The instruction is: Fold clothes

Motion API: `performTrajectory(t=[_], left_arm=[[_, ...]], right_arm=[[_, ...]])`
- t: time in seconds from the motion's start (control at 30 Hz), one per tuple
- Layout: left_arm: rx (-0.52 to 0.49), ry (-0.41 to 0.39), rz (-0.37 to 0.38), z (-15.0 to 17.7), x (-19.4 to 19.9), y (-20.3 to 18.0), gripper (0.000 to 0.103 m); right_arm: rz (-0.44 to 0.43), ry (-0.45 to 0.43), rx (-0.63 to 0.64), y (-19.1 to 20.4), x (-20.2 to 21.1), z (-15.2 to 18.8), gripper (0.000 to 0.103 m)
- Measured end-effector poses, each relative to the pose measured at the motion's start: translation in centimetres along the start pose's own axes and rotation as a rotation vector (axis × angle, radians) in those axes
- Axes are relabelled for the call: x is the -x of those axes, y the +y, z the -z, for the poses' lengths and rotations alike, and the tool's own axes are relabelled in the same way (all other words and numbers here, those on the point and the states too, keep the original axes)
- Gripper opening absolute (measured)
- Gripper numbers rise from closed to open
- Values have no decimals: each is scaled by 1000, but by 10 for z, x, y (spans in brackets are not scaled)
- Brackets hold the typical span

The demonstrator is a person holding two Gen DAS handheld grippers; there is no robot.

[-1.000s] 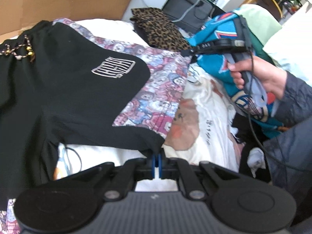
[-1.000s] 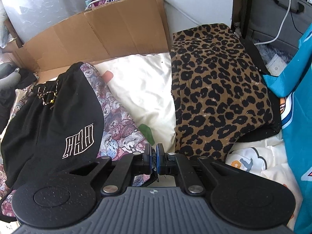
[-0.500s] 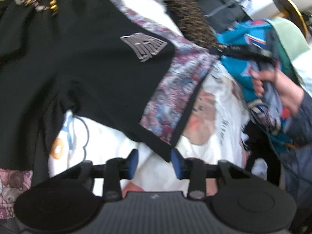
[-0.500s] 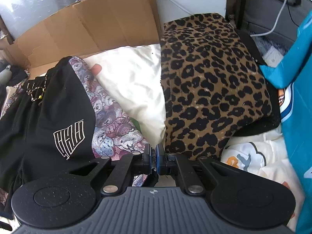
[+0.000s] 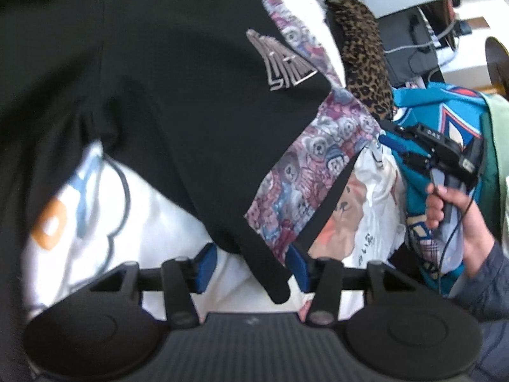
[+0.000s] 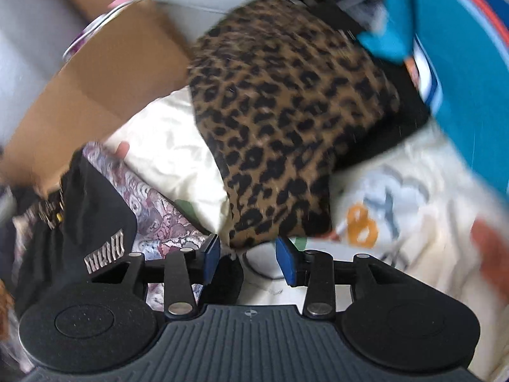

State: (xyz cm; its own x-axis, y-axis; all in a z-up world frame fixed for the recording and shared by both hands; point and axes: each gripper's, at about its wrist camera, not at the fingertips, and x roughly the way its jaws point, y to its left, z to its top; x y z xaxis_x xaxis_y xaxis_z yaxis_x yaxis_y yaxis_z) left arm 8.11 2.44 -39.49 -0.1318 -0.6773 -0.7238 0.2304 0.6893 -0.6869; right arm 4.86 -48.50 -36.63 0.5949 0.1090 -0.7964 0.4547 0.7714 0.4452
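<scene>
Releasing: your left tongs [image 5: 251, 262] and right tongs [image 6: 248, 259], both pinched shut a second ago, are now opening; no pad presses on cloth.
Left tongs: blue pads [image 5: 206, 267] stand apart with the hem corner of the black shorts [image 5: 178, 102] lying loose between them, not gripped.
Right tongs: only a dark scrap of hem shows low between the pads; the shorts' edge lies just to their left. The right hand [image 5: 451, 210] on the handle shows in the left view.
Meaning for the task: you appear to have set the garment down, so this fold step looks finished or paused; a fresh grip would be needed for the next fold.
Shorts, location: spread on the bed, over the printed white bedding [image 6: 397, 210], beside the leopard-print cloth [image 6: 286, 111].
Shorts, material: soft matte black fabric, limp; bear-patterned side panel [image 5: 305, 172] in purple and pink; pale stitched emblem [image 5: 283, 63]; hem tapers to a point.
Surroundings: plush, folded leopard cloth; stiff cardboard [image 6: 105, 89] behind; glossy teal garment [image 5: 439, 111] to the right.
</scene>
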Motion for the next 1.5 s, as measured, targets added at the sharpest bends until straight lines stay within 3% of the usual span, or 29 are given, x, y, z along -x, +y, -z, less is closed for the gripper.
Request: performTrajectory(t=[0.07,0.2,0.3,0.37,0.4,0.43,0.47,0.8,0.87,0.93,0.97,1.0,1.03,1.07,1.13,1.2,1.27,1.3,1.33,1.37,1.43,1.5], left_arm=[[19,15,29,2,-6,1,48],[47,44,53,4,-14,2,17],[44,58,56,4,-15,2,6],[27,69,48,4,-15,0,4],[16,74,45,4,-14,-2,2],[3,81,40,5,-13,-3,2],[-10,89,34,5,-12,-3,2],[-62,131,-16,15,-2,8,2],[-52,126,-19,14,-2,9,5],[-37,120,-11,12,0,11,22],[-28,110,-3,11,2,12,29],[-19,100,4,10,3,13,45],[-10,89,11,9,4,14,59],[-2,76,16,8,5,14,62],[13,68,22,6,0,14,61],[22,73,21,4,-5,15,53],[28,97,11,3,-11,17,33],[31,110,6,3,-13,18,7],[23,115,-1,2,-14,17,4],[11,116,-8,2,-14,16,4],[-7,118,-5,3,-12,13,3],[-30,121,-3,3,-9,9,3]], right_arm=[[-44,-2,-94,-8,-2,2,46],[-72,-1,-171,-12,-9,3,47],[-81,34,-184,-12,-19,5,47],[-90,60,-179,-9,-25,7,44],[-91,72,-160,-7,-28,8,38],[-75,79,-131,-4,-30,9,11],[-56,83,-105,-2,-30,10,2],[46,103,-75,-18,-23,28,0],[16,88,-110,-26,-19,27,0],[-30,66,-152,-31,-14,26,2],[-56,55,-179,-34,-12,25,16],[-70,42,-197,-36,-9,25,27],[-75,30,-201,-36,-8,25,53],[-80,18,-202,-35,-6,24,58],[-98,23,-199,-33,-10,22,58],[-106,31,-195,-29,-16,21,58],[-109,41,-183,-24,-25,19,56],[-109,56,-176,-21,-31,19,55],[-108,76,-166,-18,-38,20,49],[-104,87,-148,-15,-42,20,30],[-98,104,-96,-8,-47,21,7],[-99,102,-42,-3,-45,20,5]])
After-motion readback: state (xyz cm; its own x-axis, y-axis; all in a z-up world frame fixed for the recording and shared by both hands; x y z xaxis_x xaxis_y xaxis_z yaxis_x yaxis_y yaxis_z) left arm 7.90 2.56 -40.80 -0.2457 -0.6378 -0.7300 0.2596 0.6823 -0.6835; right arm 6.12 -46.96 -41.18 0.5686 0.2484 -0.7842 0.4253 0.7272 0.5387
